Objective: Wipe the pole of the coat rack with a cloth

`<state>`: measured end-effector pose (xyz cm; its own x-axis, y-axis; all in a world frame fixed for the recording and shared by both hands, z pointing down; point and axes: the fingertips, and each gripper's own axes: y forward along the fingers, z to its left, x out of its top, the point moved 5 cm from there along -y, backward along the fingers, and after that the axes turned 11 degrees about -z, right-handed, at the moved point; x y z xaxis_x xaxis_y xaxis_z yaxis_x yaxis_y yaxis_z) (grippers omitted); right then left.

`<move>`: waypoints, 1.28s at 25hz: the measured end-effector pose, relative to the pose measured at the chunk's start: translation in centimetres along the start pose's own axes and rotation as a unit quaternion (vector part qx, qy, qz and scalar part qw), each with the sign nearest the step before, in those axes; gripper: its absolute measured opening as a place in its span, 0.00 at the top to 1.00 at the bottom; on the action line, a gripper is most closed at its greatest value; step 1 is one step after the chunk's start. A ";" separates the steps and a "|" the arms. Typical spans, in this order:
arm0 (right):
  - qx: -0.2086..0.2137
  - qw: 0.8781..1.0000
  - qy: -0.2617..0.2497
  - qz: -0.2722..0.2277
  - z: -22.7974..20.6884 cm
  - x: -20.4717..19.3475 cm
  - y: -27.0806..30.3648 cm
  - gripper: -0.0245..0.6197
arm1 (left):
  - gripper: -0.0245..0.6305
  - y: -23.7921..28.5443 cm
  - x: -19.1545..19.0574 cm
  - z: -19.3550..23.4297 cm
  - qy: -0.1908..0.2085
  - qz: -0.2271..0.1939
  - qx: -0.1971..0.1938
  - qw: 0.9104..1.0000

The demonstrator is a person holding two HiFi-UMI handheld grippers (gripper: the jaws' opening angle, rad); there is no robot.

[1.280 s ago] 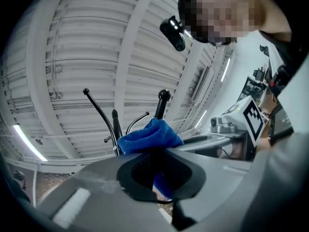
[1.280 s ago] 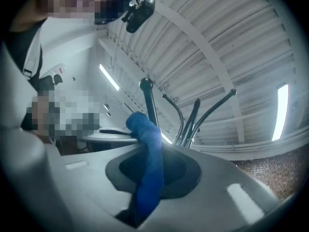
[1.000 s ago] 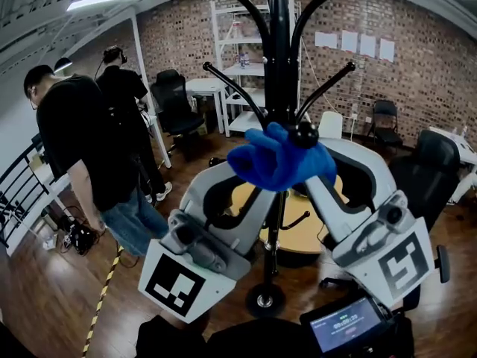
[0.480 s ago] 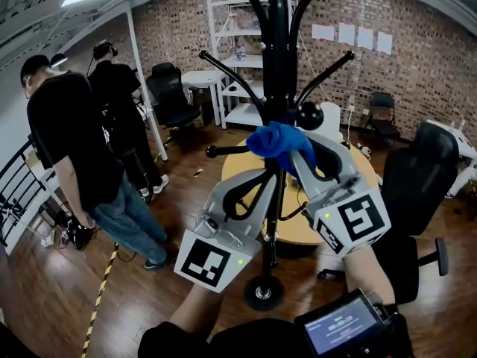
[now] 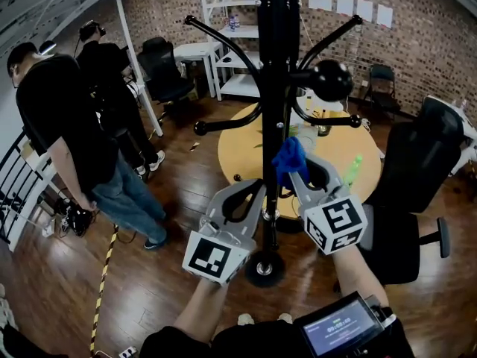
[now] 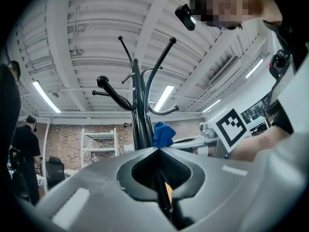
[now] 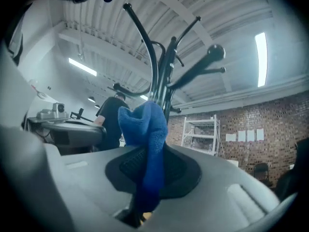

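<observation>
Frame centre, right hand-held gripper (image 5: 294, 174) clamped on blue cloth (image 5: 289, 155) just beside coat rack pole (image 5: 274, 88), left hand-held gripper (image 5: 258, 186) jaws together, empty.

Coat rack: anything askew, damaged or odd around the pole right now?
Nothing stands out. The pole stands upright, the blue cloth is pinched in the right hand-held gripper beside it, and the left hand-held gripper is shut, empty.

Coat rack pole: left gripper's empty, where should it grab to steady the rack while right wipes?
Probably the bare straight stretch of the pole below the cloth, coming in from the left with jaws opened across it. The shaft there is slim, round and upright; hooks branch off higher, and the right gripper occupies the right side.
</observation>
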<state>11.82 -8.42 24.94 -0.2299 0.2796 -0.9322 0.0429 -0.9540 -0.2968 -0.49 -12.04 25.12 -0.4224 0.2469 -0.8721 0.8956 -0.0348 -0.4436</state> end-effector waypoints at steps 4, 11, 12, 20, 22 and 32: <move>0.003 0.998 0.036 0.049 0.8 -4.3 -1.2 0.88 | 0.96 0.1 -2.3 -0.3 0.000 0.017 -0.006 1.000; 0.043 0.991 0.053 0.116 3.9 -9.2 -3.3 0.88 | 0.96 -1.5 -7.0 -0.5 0.002 0.085 -0.010 0.996; 0.052 0.989 0.054 0.129 4.3 -10.0 -3.4 0.88 | 0.96 -1.7 -7.5 -0.5 0.003 0.093 -0.011 0.996; 0.115 0.964 0.089 0.221 7.5 -13.8 -4.7 0.88 | 0.96 -3.4 -9.3 -0.4 -0.009 0.117 0.001 0.993; 0.129 0.959 0.108 0.227 8.1 -13.2 -5.1 0.88 | 0.96 -4.0 -9.0 -0.4 -0.014 0.118 0.007 0.993; 0.131 0.958 0.103 0.232 8.9 -12.8 -6.5 0.88 | 0.96 -4.3 -8.3 -0.7 -0.014 0.110 0.005 0.994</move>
<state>5.81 -6.74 40.62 -0.0476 -0.1912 -0.9804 -0.1585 -0.9676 0.1964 -0.72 -13.23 34.41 -0.2208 0.2053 -0.9535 0.9651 -0.0951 -0.2439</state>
